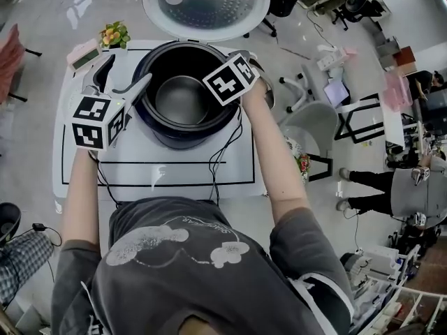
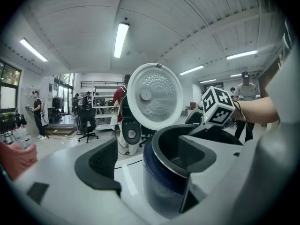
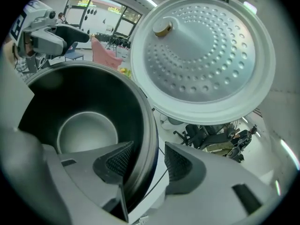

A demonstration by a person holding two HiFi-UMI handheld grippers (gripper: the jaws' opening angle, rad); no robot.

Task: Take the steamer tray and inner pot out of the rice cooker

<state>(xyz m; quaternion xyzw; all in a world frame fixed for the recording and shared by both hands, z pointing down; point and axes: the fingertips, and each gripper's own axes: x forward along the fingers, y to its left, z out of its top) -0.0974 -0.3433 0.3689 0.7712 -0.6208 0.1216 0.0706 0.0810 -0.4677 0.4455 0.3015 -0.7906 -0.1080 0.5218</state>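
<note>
- The surface point(image 1: 160, 176) is white, and black cables point(image 1: 218, 160) trail across it to its near edge.
- The cooker point(image 1: 183, 139) stands at mid-width, toward the far edge, and is open. The pot point(image 1: 183, 98) sits inside it, upright with its mouth up. No tray shows in the pot.
- The left tool point(image 2: 149, 161) is at the cooker's left side with its jaws spread wide. The cooker's wall lies between them. One pad is outside and well apart, the other is over the rim, and the tool holds nothing.
- The right tool point(image 3: 147, 162) tilts down onto the pot's right rim and straddles it with its jaws partly apart. One pad is inside, on or almost on the inner wall. The other is outside with a strip of gap showing, so I read no grip yet.
- The rim already runs through the gap between the right tool's jaws, and the pot's axis is upright. The coming move probably needs only a pinch and a straight lift, and the right hand is the nearer one.
- The lid point(image 1: 206, 2) stands raised beyond the pot, past the far edge. It is close enough that a lift should go up rather than back.
- Flowers point(image 1: 114, 33) sit at the far left corner, well clear of both tools.
</note>
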